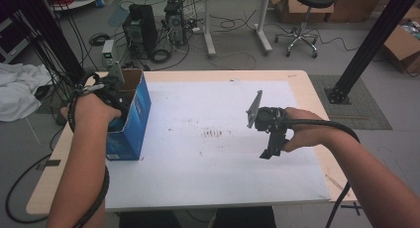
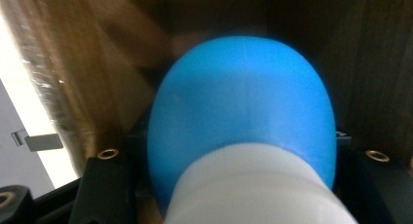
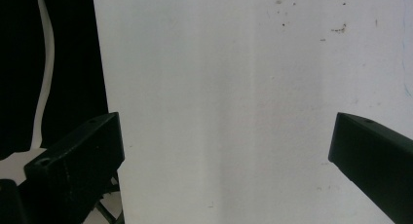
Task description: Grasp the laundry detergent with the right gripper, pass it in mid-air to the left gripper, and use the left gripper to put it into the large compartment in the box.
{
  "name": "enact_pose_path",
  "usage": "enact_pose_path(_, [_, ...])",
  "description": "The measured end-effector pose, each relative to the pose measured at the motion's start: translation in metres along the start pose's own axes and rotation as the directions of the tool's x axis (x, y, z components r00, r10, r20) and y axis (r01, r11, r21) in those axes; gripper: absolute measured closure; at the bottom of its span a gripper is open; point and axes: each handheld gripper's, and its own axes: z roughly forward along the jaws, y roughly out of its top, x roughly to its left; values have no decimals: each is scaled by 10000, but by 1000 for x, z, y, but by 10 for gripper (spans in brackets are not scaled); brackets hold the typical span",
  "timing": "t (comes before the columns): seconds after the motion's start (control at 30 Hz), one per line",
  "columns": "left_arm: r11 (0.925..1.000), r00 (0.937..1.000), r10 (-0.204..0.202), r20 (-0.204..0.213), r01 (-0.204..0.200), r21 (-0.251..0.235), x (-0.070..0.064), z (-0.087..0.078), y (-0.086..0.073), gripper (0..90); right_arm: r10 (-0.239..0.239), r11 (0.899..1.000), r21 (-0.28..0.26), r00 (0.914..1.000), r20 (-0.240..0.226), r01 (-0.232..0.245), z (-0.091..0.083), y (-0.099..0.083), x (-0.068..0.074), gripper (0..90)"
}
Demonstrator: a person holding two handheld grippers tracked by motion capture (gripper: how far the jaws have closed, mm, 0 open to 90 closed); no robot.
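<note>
We have the left gripper [image 1: 115,100] lowered into the open top of the blue box [image 1: 130,124] at the table's [image 1: 307,84] left edge. In the left gripper view a blue-and-white bulb [image 2: 243,131] sits between the two black jaws, deep inside the brown cardboard walls. The jaws stand on either side of it and appear to press its flanks, so we judge them closed on it.

The right gripper [image 1: 271,139] hangs above the white sheet [image 1: 218,153], well apart from the box. Its jaws are spread wide with nothing between them.

Handling judgement:
- The bulb looks smooth, rounded and glossy, so we expect it to slip under a light pinch.
- It is probably light and hollow. We cannot tell whether the shell is plastic or glass, so we treat it as fragile.
- We take hold across the widest part of the blue dome, or at the white collar just behind it, where the sides run straighter.
- We lift straight up, clear of the cardboard walls, since a tilt could wedge the dome against them.
</note>
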Motion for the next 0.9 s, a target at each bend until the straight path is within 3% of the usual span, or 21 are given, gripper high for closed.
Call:
enact_pose_path(0.1, [9996,9997,236,-19,-237,-173,0,0,-1,387,22,10000,-11,10000,-15,-22,0,0,0,0])
enact_pose_path(0.2, [9997,10000,84,-18,-85,-245,0,1,-2,389,-8,10000,-20,10000,1,8,0,1,-1,0])
enact_pose_path(0.77, [9993,9998,180,-73,-182,-322,-1,1,-3,382,-30,10000,-22,10000,28,30,-2,3,0,0])
enact_pose_path(0.9, [9990,9998,181,43,-179,-407,-2,-2,-4,298,-34,10000,-83,10000,35,34,-3,3,0,0])
